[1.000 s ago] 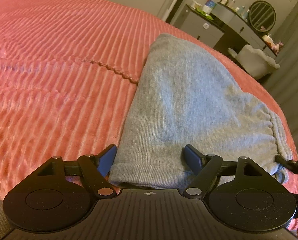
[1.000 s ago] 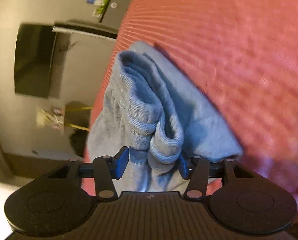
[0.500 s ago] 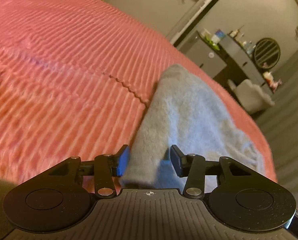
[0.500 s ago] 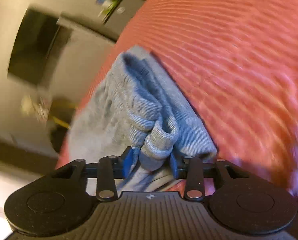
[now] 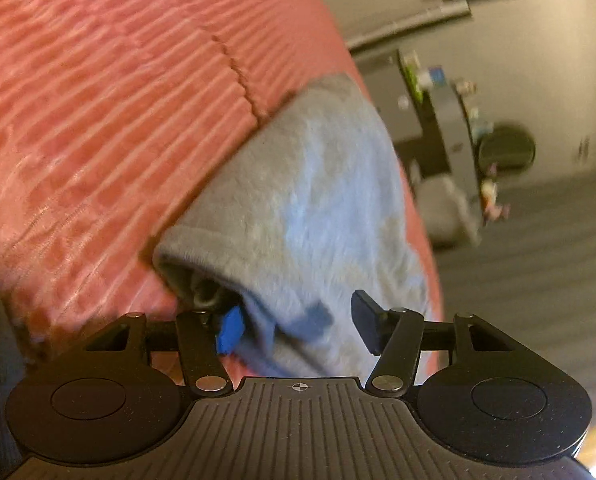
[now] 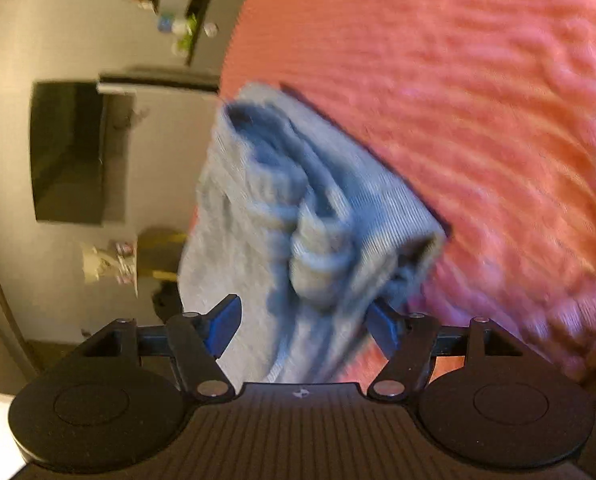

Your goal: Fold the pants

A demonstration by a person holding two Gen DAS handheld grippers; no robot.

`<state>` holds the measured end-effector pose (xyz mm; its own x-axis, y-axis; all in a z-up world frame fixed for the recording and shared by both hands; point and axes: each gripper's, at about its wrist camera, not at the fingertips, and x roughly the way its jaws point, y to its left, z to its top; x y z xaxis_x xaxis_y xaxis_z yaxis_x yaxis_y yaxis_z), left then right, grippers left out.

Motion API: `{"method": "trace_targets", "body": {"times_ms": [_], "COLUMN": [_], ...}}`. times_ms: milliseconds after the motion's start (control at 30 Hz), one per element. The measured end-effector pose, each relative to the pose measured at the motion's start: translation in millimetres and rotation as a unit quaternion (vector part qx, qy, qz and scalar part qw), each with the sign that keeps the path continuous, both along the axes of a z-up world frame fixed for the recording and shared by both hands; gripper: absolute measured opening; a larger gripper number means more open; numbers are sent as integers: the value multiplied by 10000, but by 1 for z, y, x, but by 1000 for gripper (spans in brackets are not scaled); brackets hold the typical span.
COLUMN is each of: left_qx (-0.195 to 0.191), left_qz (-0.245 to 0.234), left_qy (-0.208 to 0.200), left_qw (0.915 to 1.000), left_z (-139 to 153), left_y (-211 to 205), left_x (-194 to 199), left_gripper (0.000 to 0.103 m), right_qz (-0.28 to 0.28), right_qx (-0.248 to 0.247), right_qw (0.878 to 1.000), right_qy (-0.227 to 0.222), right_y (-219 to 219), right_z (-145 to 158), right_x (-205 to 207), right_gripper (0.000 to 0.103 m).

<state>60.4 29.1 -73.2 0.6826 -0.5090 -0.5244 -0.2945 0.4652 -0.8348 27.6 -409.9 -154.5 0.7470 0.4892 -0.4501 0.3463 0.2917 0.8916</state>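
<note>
The grey pants (image 5: 314, 196) lie folded into a thick bundle on the pink ribbed bedspread (image 5: 97, 100), near the bed's edge. My left gripper (image 5: 293, 328) is open, its blue pads standing apart on either side of the bundle's near folded edge. In the right wrist view the pants (image 6: 298, 216) show their ribbed waistband end, layered and bunched. My right gripper (image 6: 304, 322) is open around that end, with a gap between the left pad and the cloth. Both views are blurred.
The bedspread (image 6: 478, 100) fills the right of the right wrist view. Beyond the bed's edge are a dark dresser with small items (image 5: 438, 92), a round mirror (image 5: 506, 148), a white chair (image 5: 446, 208) and a dark wall screen (image 6: 69, 152).
Both grippers were closed on the pants half a second ago and have opened. Both cameras have tilted and shifted, and the bundle now rests on the bed.
</note>
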Motion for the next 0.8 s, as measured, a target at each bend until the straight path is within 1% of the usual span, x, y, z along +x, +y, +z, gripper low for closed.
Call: {"method": "trace_targets", "body": {"times_ms": [67,100,133,200,267,300,333,400,433,500,533,567,600,633,667,700,733,767,800], "left_qx": [-12,43,27,-17,114,213,240,159,233,701,894,1122,1246,1358,1467,1555,1539,1431,1369], "left_qz": [168,261,366,524,463,434,455,563,547,454,394,326,285,246,190,191,243,297,300], "left_qy": [-53,-66,-68,-65,-94,-115,-115,-200,-324,-710,-956,-1136,-1139,-1002,-736,-423,-258,-275,-370], "left_qw": [9998,9996,9993,9986,9988,9988,9986,9981,9977,9940,9906,9866,9852,9854,9863,9867,9874,9889,9894], "left_z": [-3,-5,-7,-13,-14,-13,-13,-11,-6,13,22,29,32,29,21,12,6,5,10], "left_y": [4,7,9,8,2,2,4,11,12,9,6,4,3,0,-3,-6,-6,-5,-3], "left_x": [3,4,5,8,16,19,19,14,12,3,-2,-5,-8,-7,-2,3,6,7,8], "left_gripper": [56,52,51,51,33,22,19,16,15,13,13,13,14,16,16,18,19,19,17], "right_qz": [-205,-318,-388,-602,-608,-517,-456,-444,-374,-157,-142,-163,-171,-182,-184,-177,-152,-158,-259], "right_qx": [-300,-383,-368,-124,-123,-166,-306,-402,-511,-873,-954,-1006,-1061,-1093,-1095,-1185,-1329,-1300,-1062], "right_qw": [9993,9987,9985,9981,9979,9983,9982,9980,9978,9956,9946,9933,9917,9904,9903,9900,9897,9908,9935], "right_qy": [-13,-49,-91,-85,-174,-231,-239,-207,-206,-315,-376,-554,-707,-821,-838,-739,-514,-345,-307], "right_y": [-5,-8,-11,-11,-2,4,7,1,-3,-3,-3,-2,-2,-2,-4,-6,-6,-7,-9], "right_z": [1,-1,-3,-8,-7,-5,-3,-3,-2,8,15,23,31,35,34,29,21,11,5], "right_x": [2,1,1,-1,3,8,12,18,21,23,16,12,9,9,9,10,12,13,11], "right_gripper": [68,68,68,68,68,66,62,52,51,47,46,45,45,45,45,46,46,50,51]}}
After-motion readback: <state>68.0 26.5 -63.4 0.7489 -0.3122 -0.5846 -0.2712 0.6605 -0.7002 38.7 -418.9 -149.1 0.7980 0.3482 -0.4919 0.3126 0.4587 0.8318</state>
